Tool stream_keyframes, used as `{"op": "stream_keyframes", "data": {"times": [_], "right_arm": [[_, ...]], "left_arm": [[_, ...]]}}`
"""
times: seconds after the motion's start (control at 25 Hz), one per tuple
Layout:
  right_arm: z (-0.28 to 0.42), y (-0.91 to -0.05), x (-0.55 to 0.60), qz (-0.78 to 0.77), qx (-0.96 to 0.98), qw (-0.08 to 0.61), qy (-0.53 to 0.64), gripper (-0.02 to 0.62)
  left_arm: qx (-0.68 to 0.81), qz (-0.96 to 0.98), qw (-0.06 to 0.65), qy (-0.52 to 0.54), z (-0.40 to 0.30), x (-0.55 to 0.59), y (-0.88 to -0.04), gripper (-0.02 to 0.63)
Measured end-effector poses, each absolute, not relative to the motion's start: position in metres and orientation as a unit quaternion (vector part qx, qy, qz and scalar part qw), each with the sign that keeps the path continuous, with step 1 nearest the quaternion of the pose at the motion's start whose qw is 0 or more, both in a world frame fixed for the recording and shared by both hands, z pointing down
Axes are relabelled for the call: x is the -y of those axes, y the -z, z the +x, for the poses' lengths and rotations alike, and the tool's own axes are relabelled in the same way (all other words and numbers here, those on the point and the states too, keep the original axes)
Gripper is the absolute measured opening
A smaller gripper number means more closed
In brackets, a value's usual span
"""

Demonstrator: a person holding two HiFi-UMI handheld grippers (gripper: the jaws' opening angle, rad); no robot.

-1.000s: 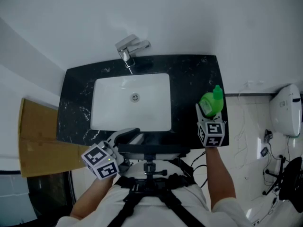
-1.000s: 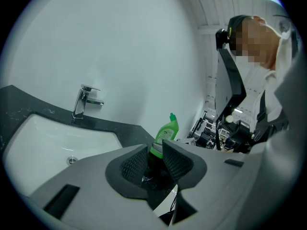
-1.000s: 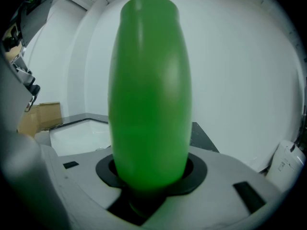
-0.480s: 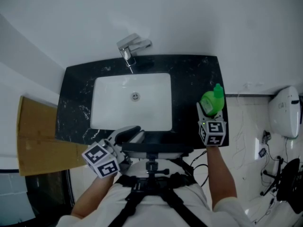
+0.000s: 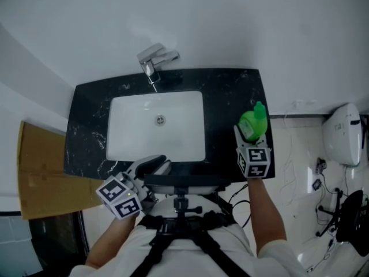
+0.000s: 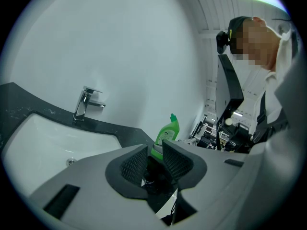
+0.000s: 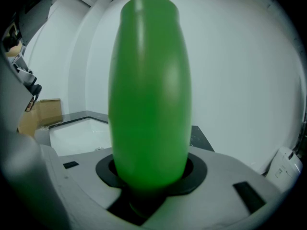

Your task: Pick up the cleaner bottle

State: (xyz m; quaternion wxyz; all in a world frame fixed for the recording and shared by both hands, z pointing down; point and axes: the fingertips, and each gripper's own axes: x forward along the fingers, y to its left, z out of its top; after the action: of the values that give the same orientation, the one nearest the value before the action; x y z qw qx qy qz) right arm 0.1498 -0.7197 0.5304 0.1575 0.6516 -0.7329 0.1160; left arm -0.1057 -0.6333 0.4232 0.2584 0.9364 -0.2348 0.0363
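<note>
Setting: a bathroom corner, with a plain white wall [image 5: 259,27] behind a black marble countertop [image 5: 228,97].

1. Basin [image 5: 155,137]: white and rectangular, sunk into the countertop left of centre. Its drain [image 5: 159,120] lies toward the far side.
2. Faucet [image 5: 154,59]: chrome, at the far edge behind the basin, with the spout reaching over the bowl.
3. Cleaner bottle [image 5: 252,123]: green with a green cap, upright at the right end of the countertop, close to the near edge. Whether its base rests on the stone cannot be told.
4. Right gripper [image 5: 249,134]: it reaches in from the near side with its jaws clenched on the lower body of the cleaner bottle, one pad on each side. In the right gripper view the green body fills the space between them. The right marker cube [image 5: 255,161] sits just on the near side of the bottle.
5. Left gripper [image 5: 151,165]: at the near edge of the countertop, in front of the basin. Its jaws are released, with a narrow gap between the pads and nothing in it. The bottle shows beyond the gap, well apart. The left marker cube [image 5: 120,196] is nearer and to the left.
6. Cardboard [image 5: 40,178]: brown, left of the countertop and lower down.
7. White fixture [image 5: 343,134]: right of the countertop, kind unclear. Cables [image 5: 323,175] trail on the pale floor beside it.
8. Person: at the near edge, in pale clothing with a black chest harness [image 5: 181,224] and a forearm behind each gripper.
</note>
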Motion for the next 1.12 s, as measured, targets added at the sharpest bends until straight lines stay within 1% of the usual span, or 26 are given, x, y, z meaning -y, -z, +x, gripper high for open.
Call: {"op": "stream_keyframes", "data": {"times": [1.12], "right_arm": [[0.152, -0.5, 0.714, 0.657, 0.731, 0.156, -0.101, 0.173]], "left_arm": [[0.229, 0.939, 0.257, -0.02, -0.106, 0.633, -0.421, 0.099]]}}
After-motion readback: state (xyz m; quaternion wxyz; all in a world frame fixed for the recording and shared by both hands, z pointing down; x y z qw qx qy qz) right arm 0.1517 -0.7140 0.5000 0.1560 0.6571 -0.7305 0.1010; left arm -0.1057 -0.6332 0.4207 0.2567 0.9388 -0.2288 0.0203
